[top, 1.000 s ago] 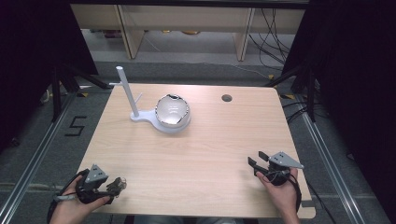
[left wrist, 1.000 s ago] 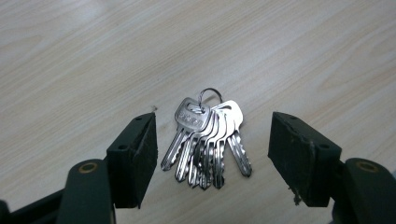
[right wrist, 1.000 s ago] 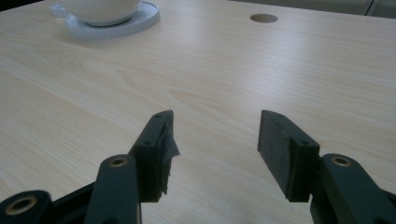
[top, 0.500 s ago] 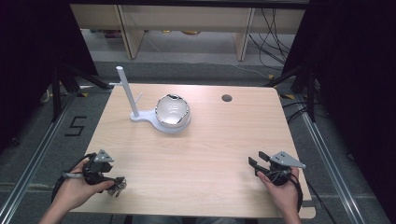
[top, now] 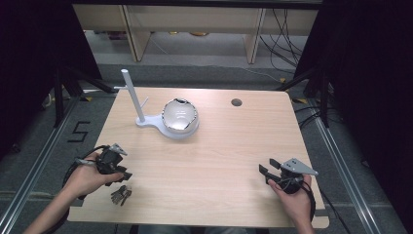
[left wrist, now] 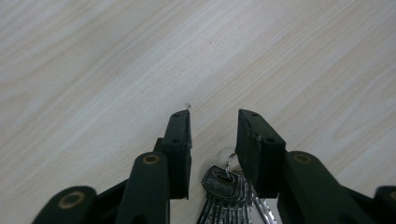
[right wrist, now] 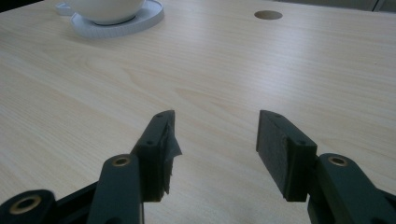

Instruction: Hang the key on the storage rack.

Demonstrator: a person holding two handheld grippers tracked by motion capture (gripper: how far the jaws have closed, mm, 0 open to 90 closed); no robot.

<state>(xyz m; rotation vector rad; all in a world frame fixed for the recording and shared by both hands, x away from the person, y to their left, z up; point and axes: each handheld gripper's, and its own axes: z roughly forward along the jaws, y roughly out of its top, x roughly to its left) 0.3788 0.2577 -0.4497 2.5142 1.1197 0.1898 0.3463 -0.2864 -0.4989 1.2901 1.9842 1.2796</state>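
From above, the left gripper [top: 117, 171] sat near the front left corner of the wooden table [top: 229, 146], held in the person's left hand [top: 86, 178]. A bunch of keys [top: 121, 194] lay flat on the table just in front of that hand, close to the table's near edge. The left gripper view gave what the high view could not: the key heads and their ring [left wrist: 229, 184] lay between the 2 black jaws, low in the frame, behind the tips. The jaws had just been closing, yet a gap remained between them and neither pad pressed on the keys.

The right gripper [top: 272, 175] rested near the front right of the table in the right hand [top: 294, 195]. Its jaws stood wide apart with bare wood between them, as the right gripper view [right wrist: 215, 135] made plain.

Farther back, left of centre, the high view showed a round white bowl [top: 179, 117] on a white base with an upright white post [top: 132, 95] beside it, and a small round hole [top: 236, 102] in the tabletop to its right. The right gripper view caught the bowl's underside [right wrist: 109, 9] and the hole [right wrist: 268, 14] at a low angle.
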